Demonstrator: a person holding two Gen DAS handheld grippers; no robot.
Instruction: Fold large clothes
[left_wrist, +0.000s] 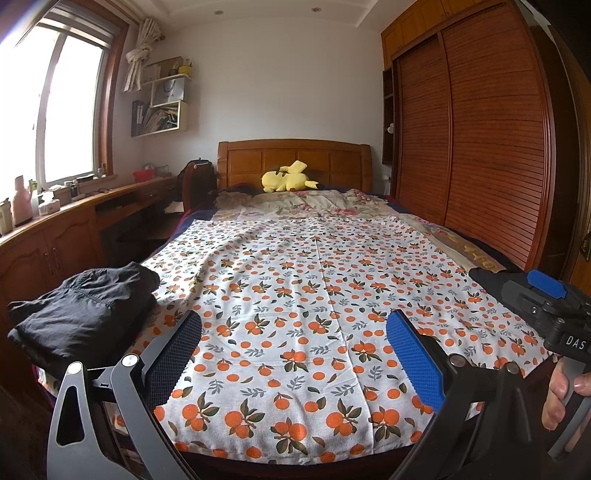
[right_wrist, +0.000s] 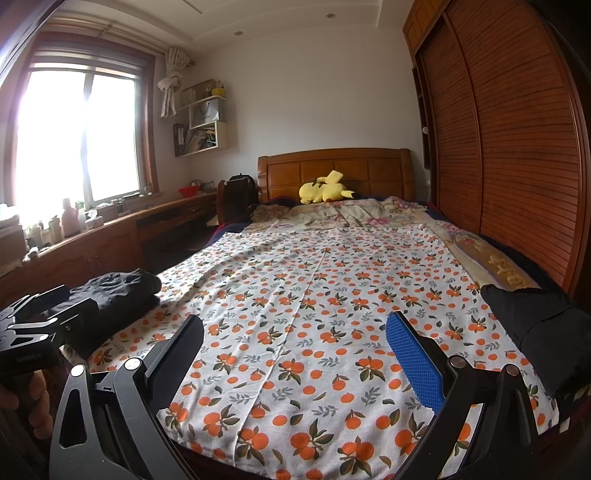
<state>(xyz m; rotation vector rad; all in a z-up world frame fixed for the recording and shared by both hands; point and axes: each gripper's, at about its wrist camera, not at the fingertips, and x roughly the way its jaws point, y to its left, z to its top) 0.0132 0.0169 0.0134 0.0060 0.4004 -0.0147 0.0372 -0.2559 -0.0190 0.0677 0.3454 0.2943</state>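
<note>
A large white garment printed with oranges (left_wrist: 295, 280) (right_wrist: 325, 295) lies spread flat over the bed, a seam running down its middle. Its near hem hangs at the foot of the bed. My left gripper (left_wrist: 295, 354) hovers open above the near hem, nothing between its fingers. My right gripper (right_wrist: 295, 354) is open too, just above the same end of the cloth and a little to the right. A folded black garment (left_wrist: 85, 310) (right_wrist: 122, 295) rests on the cloth's near left corner. Another black garment (right_wrist: 535, 325) sits on the near right edge.
A yellow plush toy (left_wrist: 286, 179) lies by the wooden headboard (left_wrist: 295, 158) on a floral quilt (left_wrist: 314, 203). A wardrobe with slatted doors (left_wrist: 472, 140) runs along the right. A wooden counter (left_wrist: 74, 214) with bottles stands under the window on the left. A hand (left_wrist: 565, 391) holds the right tool's handle.
</note>
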